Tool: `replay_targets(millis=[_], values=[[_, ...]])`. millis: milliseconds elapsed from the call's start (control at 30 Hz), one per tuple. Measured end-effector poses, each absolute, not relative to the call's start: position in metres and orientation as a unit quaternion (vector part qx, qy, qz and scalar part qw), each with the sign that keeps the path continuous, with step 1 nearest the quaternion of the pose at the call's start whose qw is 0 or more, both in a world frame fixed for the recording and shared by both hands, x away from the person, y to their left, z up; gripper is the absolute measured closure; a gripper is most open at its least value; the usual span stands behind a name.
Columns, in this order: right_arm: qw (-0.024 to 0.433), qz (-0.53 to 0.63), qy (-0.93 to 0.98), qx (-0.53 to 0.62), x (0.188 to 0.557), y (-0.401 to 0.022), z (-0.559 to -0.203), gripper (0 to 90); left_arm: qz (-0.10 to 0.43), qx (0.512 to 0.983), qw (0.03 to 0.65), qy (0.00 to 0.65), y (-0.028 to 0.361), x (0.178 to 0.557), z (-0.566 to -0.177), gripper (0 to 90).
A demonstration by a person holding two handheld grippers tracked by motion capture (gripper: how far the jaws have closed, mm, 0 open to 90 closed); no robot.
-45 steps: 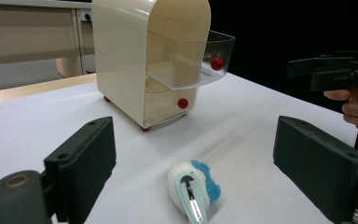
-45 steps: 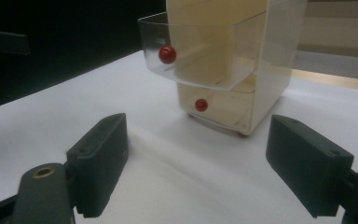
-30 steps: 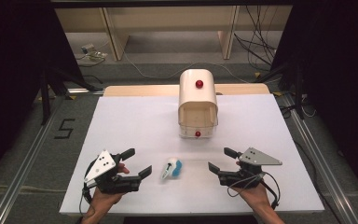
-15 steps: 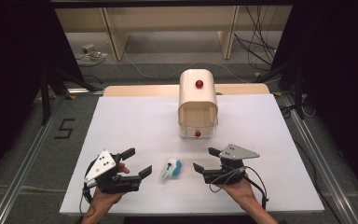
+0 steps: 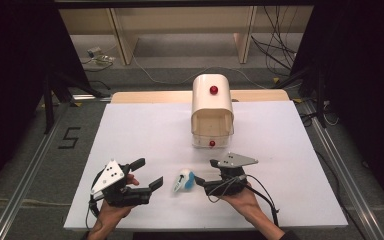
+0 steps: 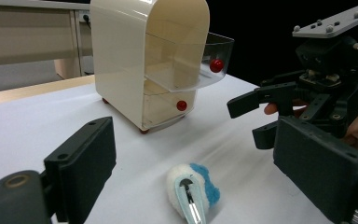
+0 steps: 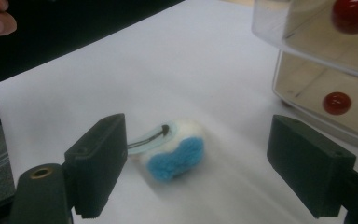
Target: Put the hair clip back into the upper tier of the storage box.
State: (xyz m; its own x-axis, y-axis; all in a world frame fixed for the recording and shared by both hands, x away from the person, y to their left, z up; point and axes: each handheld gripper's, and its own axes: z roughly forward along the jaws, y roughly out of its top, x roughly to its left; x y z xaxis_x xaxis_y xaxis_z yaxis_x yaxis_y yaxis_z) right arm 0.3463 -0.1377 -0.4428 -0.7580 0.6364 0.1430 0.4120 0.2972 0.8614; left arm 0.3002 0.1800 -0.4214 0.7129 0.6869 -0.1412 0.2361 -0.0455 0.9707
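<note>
In the right gripper view the cream drawer box (image 7: 326,56) is cut off at the upper right edge. The white-and-blue fluffy clip (image 7: 175,151) at centre is motion-blurred.

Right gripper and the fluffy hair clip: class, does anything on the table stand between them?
Nothing visible does. The right gripper has its jaws open, and the blue-and-white fluffy hair clip lies on the bare white table just ahead, between the jaws' line.

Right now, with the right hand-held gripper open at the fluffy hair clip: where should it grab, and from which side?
Probably the white-and-blue pompom, the bulkiest, softest part. Come in low along the table from the right hand-held gripper side, jaws straddling it; the flat clip blade lies too low.
</note>
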Motion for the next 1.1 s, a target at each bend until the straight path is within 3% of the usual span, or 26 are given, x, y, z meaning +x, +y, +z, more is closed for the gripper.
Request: replay_targets(millis=[267, 1100], values=[[0.089, 0.485, 0.801, 0.339, 0.355, -0.126, -0.450, 21.9, 0.185, 0.699, 0.607, 0.330, 0.180, 0.300, -0.421, 12.6], [0.072, 0.441, 0.829, 0.336, 0.376, -0.090, -0.472, 26.5, 0.185, 0.700, 0.608, 0.326, 0.180, 0.299, -0.421, 12.8]])
